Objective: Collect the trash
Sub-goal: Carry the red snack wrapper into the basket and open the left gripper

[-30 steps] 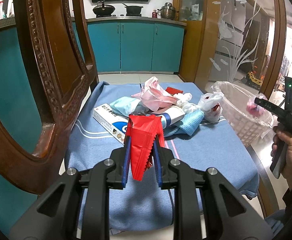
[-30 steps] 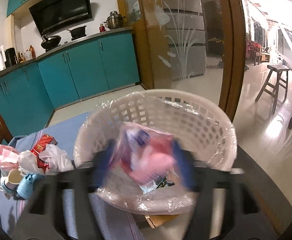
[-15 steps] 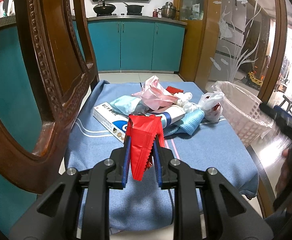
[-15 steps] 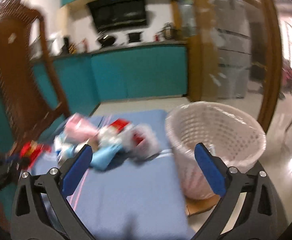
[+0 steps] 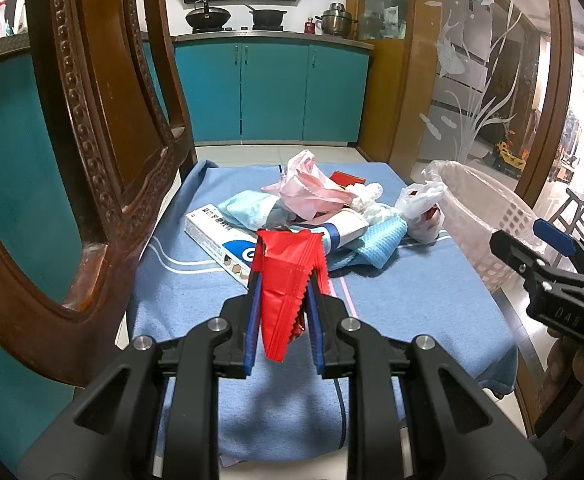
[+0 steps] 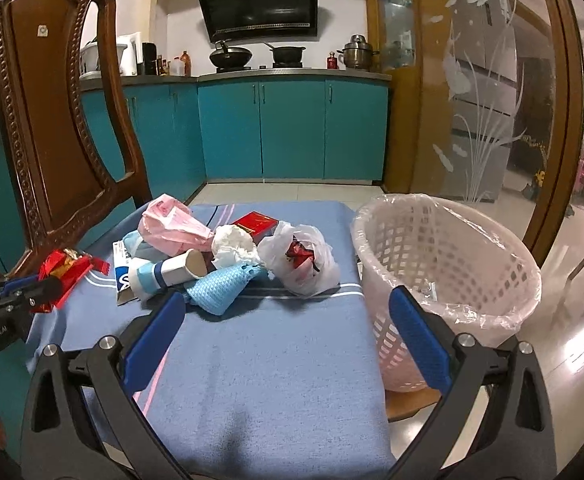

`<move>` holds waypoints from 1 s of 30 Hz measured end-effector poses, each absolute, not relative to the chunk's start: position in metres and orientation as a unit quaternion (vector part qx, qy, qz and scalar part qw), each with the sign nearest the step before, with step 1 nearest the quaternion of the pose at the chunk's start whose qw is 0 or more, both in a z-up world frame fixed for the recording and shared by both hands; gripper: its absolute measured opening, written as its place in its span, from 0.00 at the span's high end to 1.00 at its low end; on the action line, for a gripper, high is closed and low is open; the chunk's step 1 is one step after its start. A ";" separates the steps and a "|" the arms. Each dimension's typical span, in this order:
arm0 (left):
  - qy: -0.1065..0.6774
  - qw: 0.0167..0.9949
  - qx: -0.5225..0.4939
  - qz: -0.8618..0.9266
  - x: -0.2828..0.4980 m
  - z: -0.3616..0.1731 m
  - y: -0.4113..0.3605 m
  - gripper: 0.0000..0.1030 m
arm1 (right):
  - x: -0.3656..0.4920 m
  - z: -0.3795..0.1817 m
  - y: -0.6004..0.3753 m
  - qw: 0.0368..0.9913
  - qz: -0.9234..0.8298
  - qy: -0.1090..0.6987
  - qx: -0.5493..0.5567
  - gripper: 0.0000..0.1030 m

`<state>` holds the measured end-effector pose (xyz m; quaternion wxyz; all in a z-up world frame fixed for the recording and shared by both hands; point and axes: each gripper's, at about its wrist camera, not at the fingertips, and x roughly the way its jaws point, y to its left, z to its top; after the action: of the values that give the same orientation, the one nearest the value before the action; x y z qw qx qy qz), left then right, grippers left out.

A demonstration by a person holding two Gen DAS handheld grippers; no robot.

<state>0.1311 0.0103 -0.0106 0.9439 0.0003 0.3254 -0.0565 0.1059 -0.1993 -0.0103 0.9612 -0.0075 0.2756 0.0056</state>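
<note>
Two tools over a counter point(image 6: 276, 368) covered with blue cloth; left tool point(image 5: 282, 280) clamped on a folded red wrapper point(image 5: 288, 276), lifted above the cloth near the carved wooden chair point(image 5: 104, 140); same wrapper point(image 6: 66, 270) seen at far left of the right view, between the blue pads. Right tool point(image 6: 282, 332) with jaws wide apart and nothing between them, hanging above bare cloth just beside the basket; seen also at right edge of the left view point(image 5: 532, 246), with a hand point(image 5: 572, 368) under it. Remaining trash heaped at the middle of the counter: pink plastic bag point(image 6: 172, 226), white crumpled tissue point(image 6: 234, 246), red box point(image 6: 256, 224), white bag with red thing inside point(image 6: 302, 262), paper cup lying on its side point(image 6: 168, 274), light blue cloth point(image 6: 222, 286), white and blue carton point(image 5: 220, 238), pale blue mask point(image 5: 248, 208). White lattice basket point(image 6: 452, 264) with clear liner standing at right edge of the counter, just beside the white bag; contents of the basket hard to tell.
</note>
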 end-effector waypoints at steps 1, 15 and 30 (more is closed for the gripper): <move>0.326 0.944 0.002 -0.057 0.131 -0.011 0.009 0.79 | 0.106 -0.010 -0.200 0.961 0.006 0.275 -0.006 0.03; 0.293 0.927 0.071 -0.222 0.210 0.086 -0.104 0.79 | 0.121 -0.020 -0.204 0.955 0.004 0.297 0.024 0.03; 0.292 0.893 0.151 -0.307 0.306 0.108 -0.252 0.12 | 0.128 -0.030 -0.221 0.942 0.006 0.328 0.076 0.03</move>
<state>0.3057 -0.2518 0.1083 0.8929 0.1513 0.2921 -0.3074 0.1277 -0.2208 -0.0303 0.9416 0.0760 0.3280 0.0056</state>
